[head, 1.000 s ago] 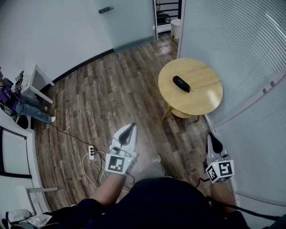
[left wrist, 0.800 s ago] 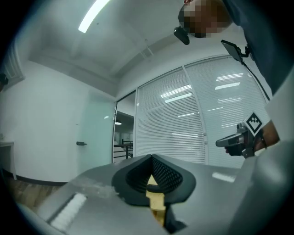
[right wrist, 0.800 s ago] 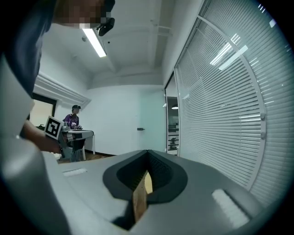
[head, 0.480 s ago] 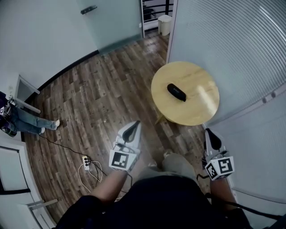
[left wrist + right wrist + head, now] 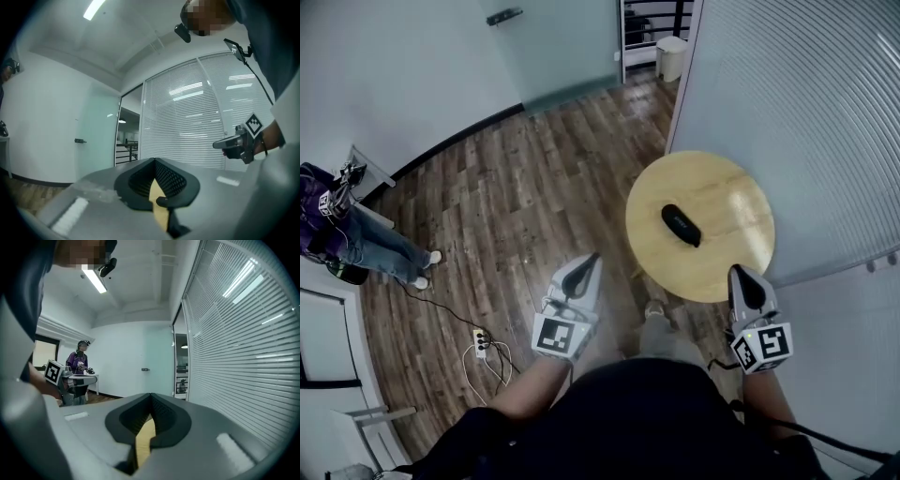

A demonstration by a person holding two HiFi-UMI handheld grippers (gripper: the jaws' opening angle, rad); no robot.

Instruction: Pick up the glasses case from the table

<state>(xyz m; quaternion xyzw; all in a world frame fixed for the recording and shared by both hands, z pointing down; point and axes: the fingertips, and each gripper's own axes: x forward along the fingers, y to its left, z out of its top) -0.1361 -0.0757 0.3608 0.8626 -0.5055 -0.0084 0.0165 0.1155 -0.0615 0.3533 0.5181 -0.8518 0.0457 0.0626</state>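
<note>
The glasses case (image 5: pixel 681 224) on the worktop (image 5: pixel 729 270) looks light, hard and slippery, so pinch its narrow middle; the left gripper (image 5: pixel 586 265) and right gripper (image 5: pixel 742 279) have closed, empty fingers.

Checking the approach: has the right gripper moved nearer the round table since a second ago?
Yes. The right gripper has neared the table: its tip now overlaps the near rim; earlier, floor separated them.

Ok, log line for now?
phase: pre-grasp | glasses case: on table, untouched | left gripper: shut, empty | right gripper: shut, empty
</note>
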